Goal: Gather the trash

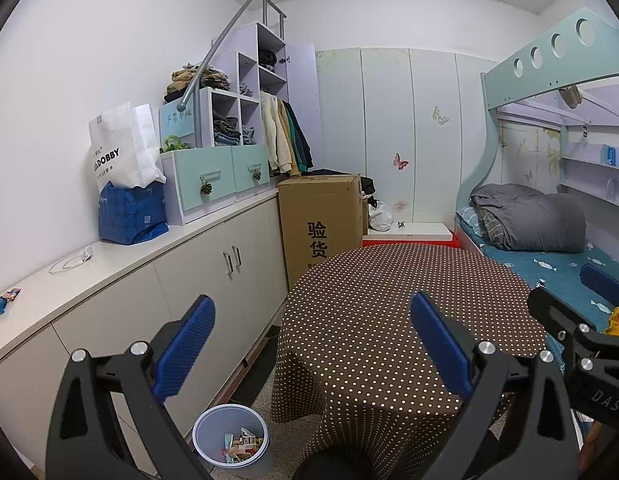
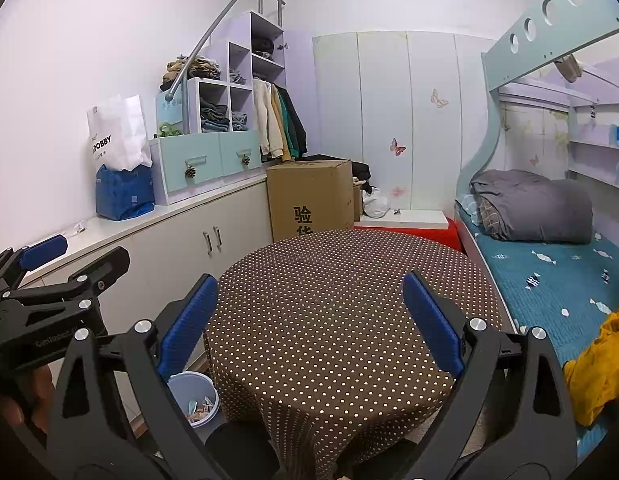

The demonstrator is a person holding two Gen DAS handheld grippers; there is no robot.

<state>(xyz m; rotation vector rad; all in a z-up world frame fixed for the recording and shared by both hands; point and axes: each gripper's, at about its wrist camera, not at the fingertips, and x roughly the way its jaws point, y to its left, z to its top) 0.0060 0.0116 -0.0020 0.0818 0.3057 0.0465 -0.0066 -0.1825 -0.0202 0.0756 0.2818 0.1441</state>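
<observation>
A grey-blue bin (image 1: 229, 436) stands on the floor left of the round table (image 1: 389, 300), with several wrappers inside. It also shows in the right wrist view as the bin (image 2: 193, 394). Crumpled wrappers (image 1: 5, 302) lie at the near left end of the white counter (image 1: 121, 260). A clear plastic scrap (image 1: 71, 260) lies further along it. My left gripper (image 1: 312, 308) hangs open and empty over the table's near edge. My right gripper (image 2: 309, 284) is open and empty above the table. Each gripper shows in the other's view: right gripper (image 1: 565, 284), left gripper (image 2: 95, 248).
The table wears a brown polka-dot cloth (image 2: 329, 300). A cardboard box (image 1: 321, 220) stands behind it beside the cabinets. A blue bag (image 1: 129, 216) and a white bag (image 1: 121, 148) sit on the counter. A bed (image 2: 549, 272) with a yellow cloth (image 2: 601, 364) runs along the right.
</observation>
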